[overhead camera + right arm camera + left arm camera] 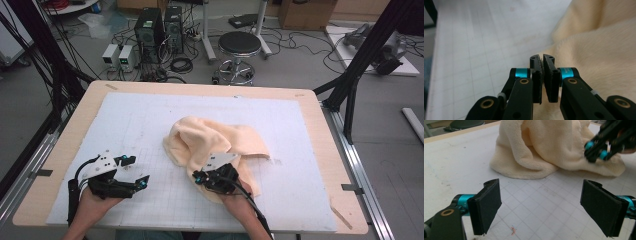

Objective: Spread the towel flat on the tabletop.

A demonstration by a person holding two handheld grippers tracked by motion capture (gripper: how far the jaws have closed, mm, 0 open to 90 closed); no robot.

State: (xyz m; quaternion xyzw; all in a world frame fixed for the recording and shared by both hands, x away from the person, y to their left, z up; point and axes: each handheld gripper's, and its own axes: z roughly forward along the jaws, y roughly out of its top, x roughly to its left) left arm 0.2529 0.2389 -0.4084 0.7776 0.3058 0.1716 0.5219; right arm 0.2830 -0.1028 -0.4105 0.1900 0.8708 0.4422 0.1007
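A cream fleece towel (212,142) lies crumpled in a soft, bunched heap near the middle of the tabletop (310,107), slightly toward its near edge.

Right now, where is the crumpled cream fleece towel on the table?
In the high view the crumpled cream fleece towel lies bunched near the middle of the white gridded mat, its near edge under the right gripper, with the left gripper apart to its left.

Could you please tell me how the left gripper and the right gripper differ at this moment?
The left gripper has its fingers wide apart over bare gridded mat; the right gripper has its fingers closed. The left stands clear of the cream towel; the right is at the towel's near edge. Both are black with teal accents.
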